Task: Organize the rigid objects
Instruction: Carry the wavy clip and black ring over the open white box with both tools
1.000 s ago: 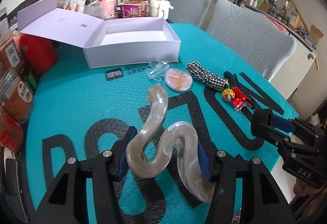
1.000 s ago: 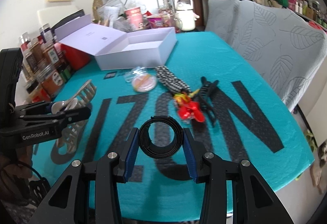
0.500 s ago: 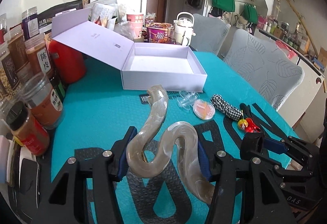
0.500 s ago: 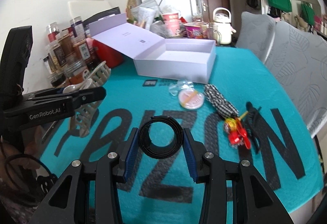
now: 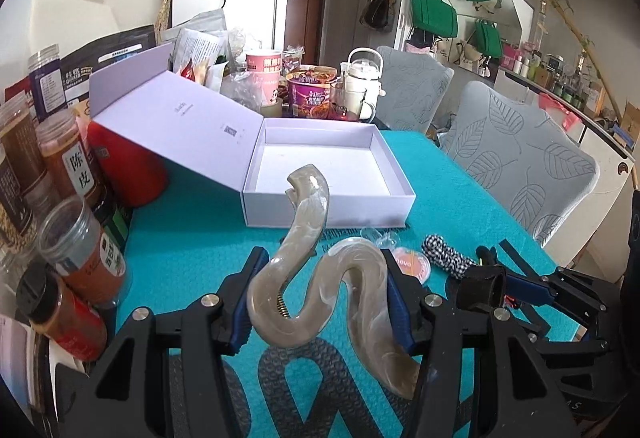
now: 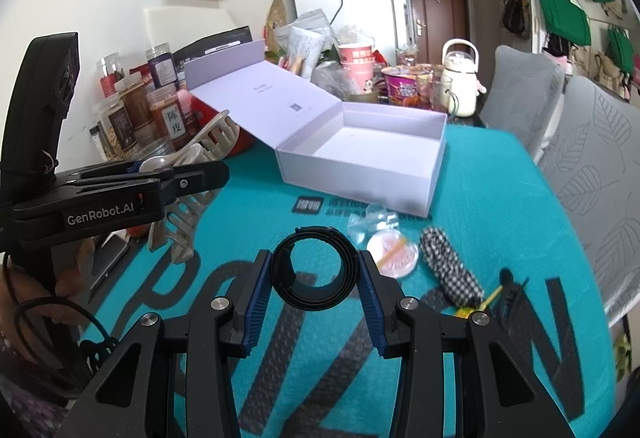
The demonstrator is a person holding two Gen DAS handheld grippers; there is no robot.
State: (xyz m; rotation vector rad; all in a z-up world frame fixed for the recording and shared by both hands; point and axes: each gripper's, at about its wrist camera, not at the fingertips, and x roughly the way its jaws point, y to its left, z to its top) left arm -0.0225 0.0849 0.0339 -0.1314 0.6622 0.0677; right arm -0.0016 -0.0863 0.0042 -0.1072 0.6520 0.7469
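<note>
The left gripper (image 5: pixel 320 302) clamps a beige hair claw (image 5: pixel 316 278); the right gripper (image 6: pixel 316 278) clamps a black ring (image 6: pixel 314 270). The open white box (image 6: pixel 360 174) lies ahead of both on the counter (image 6: pixel 500 198), probably nearer the left.

Black tool (image 6: pixel 316 302) with blue ribbed pads (image 6: pixel 256 308), silver screws.

A glossy, marbled beige plastic hair claw (image 5: pixel 320 290), a matt black band (image 6: pixel 315 269), a matt paper box (image 5: pixel 332 206).
</note>
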